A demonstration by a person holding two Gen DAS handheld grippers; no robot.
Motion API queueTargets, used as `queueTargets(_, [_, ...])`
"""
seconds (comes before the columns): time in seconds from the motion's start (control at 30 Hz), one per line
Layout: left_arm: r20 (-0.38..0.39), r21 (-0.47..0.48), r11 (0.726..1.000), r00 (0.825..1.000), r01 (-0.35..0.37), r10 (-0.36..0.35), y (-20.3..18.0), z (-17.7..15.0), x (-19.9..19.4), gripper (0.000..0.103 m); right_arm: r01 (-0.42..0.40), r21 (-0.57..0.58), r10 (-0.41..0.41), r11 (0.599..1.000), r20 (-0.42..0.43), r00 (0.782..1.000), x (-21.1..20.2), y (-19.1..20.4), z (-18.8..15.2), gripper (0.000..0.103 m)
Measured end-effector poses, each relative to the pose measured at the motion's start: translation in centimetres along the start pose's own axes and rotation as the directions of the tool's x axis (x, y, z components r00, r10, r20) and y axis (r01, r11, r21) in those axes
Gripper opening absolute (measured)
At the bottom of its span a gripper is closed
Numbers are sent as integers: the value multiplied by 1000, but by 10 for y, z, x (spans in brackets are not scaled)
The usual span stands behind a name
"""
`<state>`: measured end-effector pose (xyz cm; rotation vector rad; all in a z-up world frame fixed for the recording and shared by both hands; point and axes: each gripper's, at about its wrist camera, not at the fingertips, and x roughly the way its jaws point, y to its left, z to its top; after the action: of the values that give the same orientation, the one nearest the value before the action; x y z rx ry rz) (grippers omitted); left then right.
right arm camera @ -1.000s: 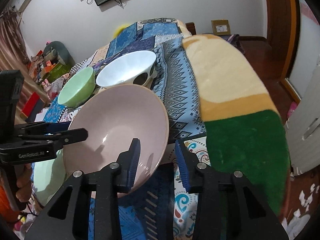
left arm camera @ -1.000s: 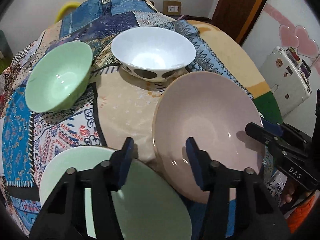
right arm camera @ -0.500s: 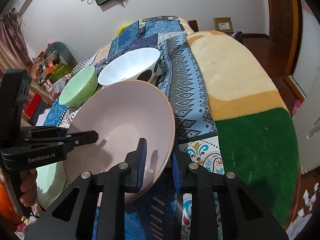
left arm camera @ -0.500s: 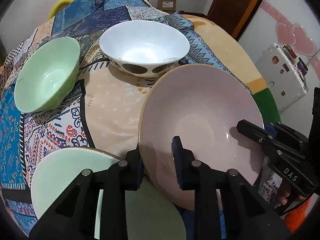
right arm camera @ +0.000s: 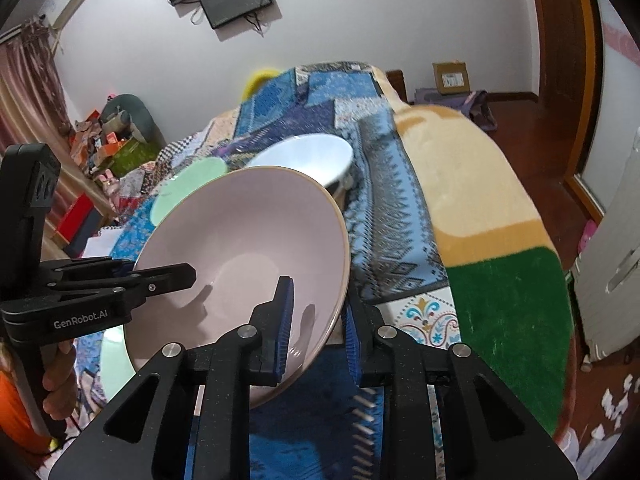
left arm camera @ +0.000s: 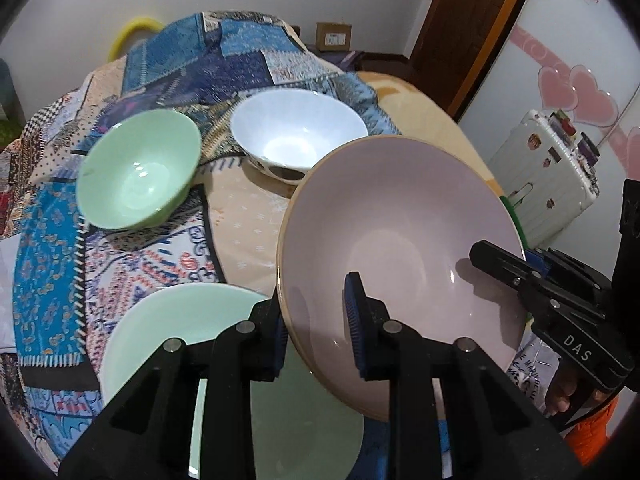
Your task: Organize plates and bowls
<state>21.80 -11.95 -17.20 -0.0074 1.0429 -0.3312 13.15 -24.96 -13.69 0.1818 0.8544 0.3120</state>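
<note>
The big pink round plate [left arm camera: 400, 240] sits tilted between the two grippers. The left gripper [left arm camera: 318, 328] bites its near left rim, and the right gripper [right arm camera: 316, 332] bites its right rim. Under and left of it, a pale green flat plate [left arm camera: 192, 328] lies on the patterned patchwork blanket [left arm camera: 48, 264]. Behind, a small green bowl [left arm camera: 138, 172] sits left of a white bowl [left arm camera: 298, 140].

Patchwork blanket [left arm camera: 224, 60], white suitcase [left arm camera: 548, 176], wall screen [right arm camera: 236, 0], cardboard box [right arm camera: 450, 78].
</note>
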Motion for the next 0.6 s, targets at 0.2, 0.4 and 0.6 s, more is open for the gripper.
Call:
queueTargets(0.2, [49, -16, 1000, 999, -14, 14, 12, -7, -33, 26, -12, -32, 13, 999, 30, 999, -8, 26, 8, 21])
queueTargets(0.4, [94, -46, 998, 995, -35, 39, 34, -20, -67, 26, -35, -71, 38, 997, 41, 998, -7, 55, 10, 21])
queueTargets(0.6, [124, -81, 995, 990, -58, 67, 61, -34, -92, 26, -59, -112, 63, 992, 37, 997, -1, 88, 10, 21])
